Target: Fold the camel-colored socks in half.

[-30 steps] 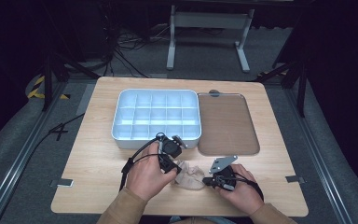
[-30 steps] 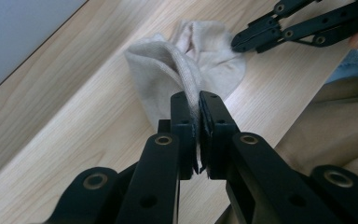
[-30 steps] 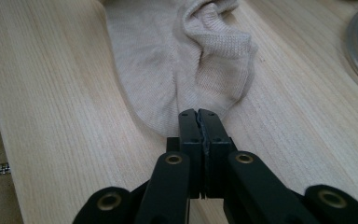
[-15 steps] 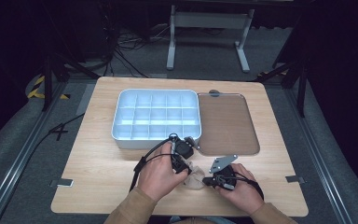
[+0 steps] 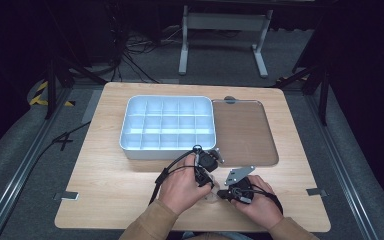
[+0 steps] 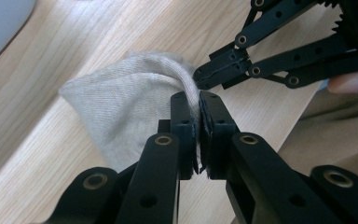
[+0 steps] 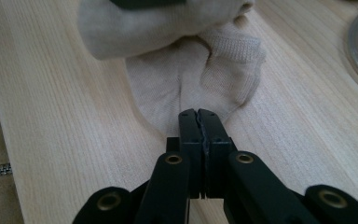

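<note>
White compartment tray (image 5: 168,125) beside brown tray (image 5: 244,131), sock (image 6: 135,102) near.

Both tools (image 5: 211,186) (image 5: 223,195) clamped, tips together

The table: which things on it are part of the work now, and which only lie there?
In use:
- sock, beige, pinched by both claws
- left claw, shut on it
- right claw, shut on its edge

Lying about:
- divided tray, apart from the sock
- brown lid beside the tray
</note>
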